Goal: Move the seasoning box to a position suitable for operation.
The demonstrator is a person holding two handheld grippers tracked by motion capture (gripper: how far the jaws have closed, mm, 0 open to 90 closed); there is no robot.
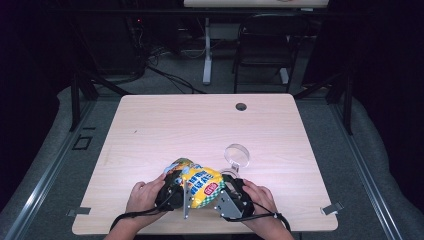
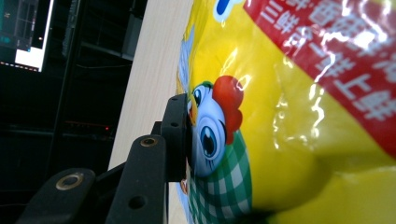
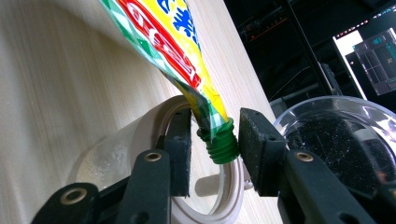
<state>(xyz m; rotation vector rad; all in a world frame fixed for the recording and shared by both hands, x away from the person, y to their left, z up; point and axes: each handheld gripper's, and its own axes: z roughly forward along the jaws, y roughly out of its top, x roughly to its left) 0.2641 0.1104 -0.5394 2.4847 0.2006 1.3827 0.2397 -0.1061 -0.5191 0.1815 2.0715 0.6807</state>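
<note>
Left gripper jaws grip the pouch; right gripper jaws bracket its green spout, clear lid just beside

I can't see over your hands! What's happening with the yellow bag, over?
Left gripper fingers pressed on the yellow bag. Right gripper fingers around its green spout, gap on one side. Clear cup close beside.

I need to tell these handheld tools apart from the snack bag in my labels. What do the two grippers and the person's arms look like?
Both the left gripper and the right gripper are black, with flat rectangular pads on jointed black bars that have brass-ringed pivot holes. A grey three-cornered metal plate sits on top of the right one. Thin black cables trail back past the wrists. The forearms are bare, with no sleeves showing.
</note>
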